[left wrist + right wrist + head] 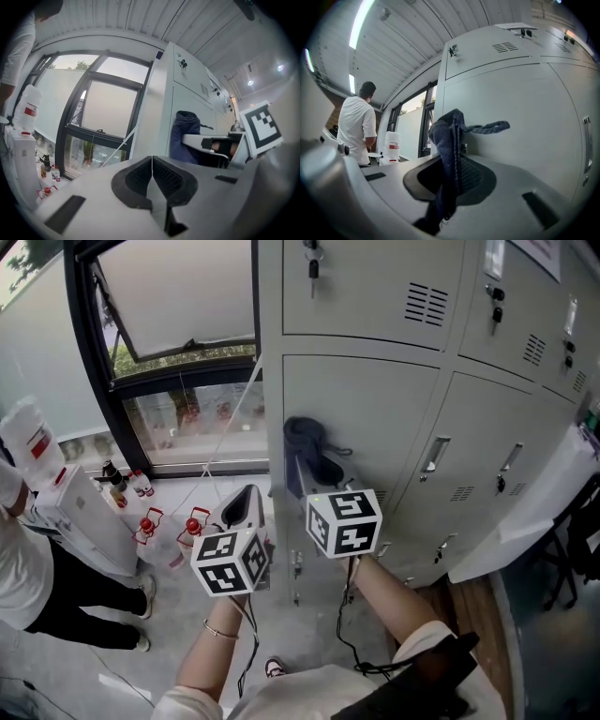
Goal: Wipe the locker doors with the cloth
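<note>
A dark blue cloth (312,451) is pinched in my right gripper (317,476), which is shut on it and holds it against the grey locker door (384,418). In the right gripper view the cloth (447,154) stands up between the jaws, a loose strip trailing right toward the door (520,103). My left gripper (246,507) hangs lower left of the right one, away from the lockers, jaws shut with nothing between them (152,176). From the left gripper view the cloth (184,136) and right gripper show at the right.
Rows of grey lockers (506,362) with handles and keys run to the right. A dark-framed window (178,381) is at left. Below it stand a white water dispenser (66,507) and small bottles (150,521). A person (356,124) in a white shirt stands left.
</note>
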A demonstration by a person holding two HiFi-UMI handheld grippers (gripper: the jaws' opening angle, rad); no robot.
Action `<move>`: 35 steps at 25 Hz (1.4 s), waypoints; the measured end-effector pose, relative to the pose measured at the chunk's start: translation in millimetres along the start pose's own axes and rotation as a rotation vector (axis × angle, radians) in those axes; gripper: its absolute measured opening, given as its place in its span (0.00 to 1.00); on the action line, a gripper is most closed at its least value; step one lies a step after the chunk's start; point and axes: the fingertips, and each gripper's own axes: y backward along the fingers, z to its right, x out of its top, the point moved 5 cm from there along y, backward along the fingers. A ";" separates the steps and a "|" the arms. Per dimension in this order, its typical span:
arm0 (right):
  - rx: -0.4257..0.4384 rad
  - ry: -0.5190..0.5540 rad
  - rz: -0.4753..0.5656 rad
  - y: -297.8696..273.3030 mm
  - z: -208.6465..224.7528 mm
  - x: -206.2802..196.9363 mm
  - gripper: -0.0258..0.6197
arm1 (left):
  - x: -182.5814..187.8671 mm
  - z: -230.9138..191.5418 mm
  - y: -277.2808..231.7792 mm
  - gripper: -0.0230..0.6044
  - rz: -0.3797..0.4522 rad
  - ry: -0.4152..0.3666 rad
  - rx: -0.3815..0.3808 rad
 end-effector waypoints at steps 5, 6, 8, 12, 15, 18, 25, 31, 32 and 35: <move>-0.019 0.004 0.009 8.2 15.6 2.0 0.11 | -1.7 14.0 -5.5 0.05 0.000 0.001 -0.016; -0.023 0.003 0.013 10.3 19.8 2.5 0.11 | -2.0 17.1 -6.5 0.05 0.000 0.000 -0.019; -0.032 -0.003 0.021 14.6 28.6 3.0 0.11 | -2.6 22.8 -8.9 0.05 0.000 -0.004 -0.022; -0.054 -0.009 0.021 24.3 47.2 1.4 0.11 | -3.1 34.5 -13.9 0.05 -0.001 -0.002 -0.025; -0.071 -0.010 0.018 32.6 62.9 -0.8 0.11 | -4.8 47.8 -18.2 0.05 -0.004 -0.009 -0.034; -0.087 -0.006 0.017 42.1 78.6 -2.0 0.11 | -7.3 62.9 -23.1 0.05 -0.009 -0.015 -0.047; -0.127 0.007 0.018 64.1 121.4 -2.2 0.11 | -13.5 101.9 -35.3 0.05 -0.004 -0.023 -0.089; -0.155 0.010 0.026 79.5 151.2 0.7 0.11 | -18.6 127.0 -47.6 0.05 -0.010 -0.025 -0.105; -0.158 0.012 0.025 81.8 155.5 0.6 0.11 | -19.4 131.1 -49.9 0.05 -0.010 -0.025 -0.108; -0.170 0.017 0.025 89.4 169.4 0.1 0.11 | -21.6 145.6 -57.7 0.05 -0.008 -0.020 -0.122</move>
